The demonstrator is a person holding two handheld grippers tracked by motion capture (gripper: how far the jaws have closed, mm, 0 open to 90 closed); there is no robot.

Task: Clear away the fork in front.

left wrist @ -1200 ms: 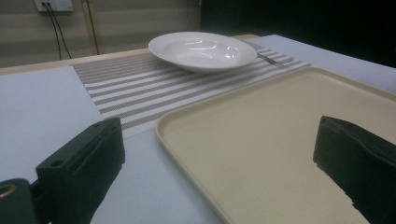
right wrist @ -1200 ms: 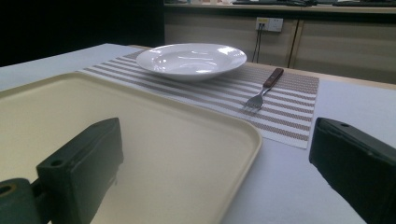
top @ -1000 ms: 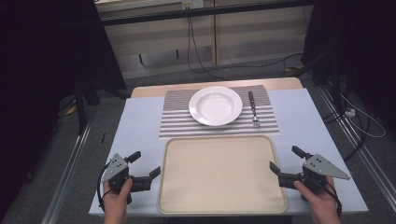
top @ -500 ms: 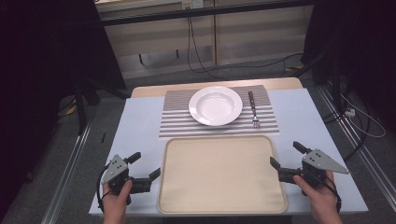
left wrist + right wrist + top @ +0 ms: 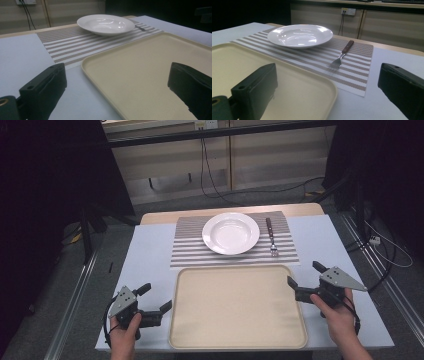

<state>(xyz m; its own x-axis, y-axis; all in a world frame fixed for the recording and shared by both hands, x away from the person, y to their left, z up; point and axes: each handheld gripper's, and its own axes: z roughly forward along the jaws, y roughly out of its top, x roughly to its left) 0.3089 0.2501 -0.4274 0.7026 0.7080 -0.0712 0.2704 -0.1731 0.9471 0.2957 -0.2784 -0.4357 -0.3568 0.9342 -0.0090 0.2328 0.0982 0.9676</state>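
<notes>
Beige tray (image 5: pixel 238 306) sits at the table's near edge between your left gripper (image 5: pixel 154 306) and right gripper (image 5: pixel 306 279), both released. Nothing's grasped yet; probably next, close one jaw pair over each tray side rim.

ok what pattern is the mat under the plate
Brown and white stripes on the mat; clearest in the right gripper view.

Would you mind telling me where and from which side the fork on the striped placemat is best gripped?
Probably by the brown handle of the fork, coming from above with the right gripper. It lies flat, tines toward the tray, handle pointing away, with bare mat on either side for the jaws.
</notes>
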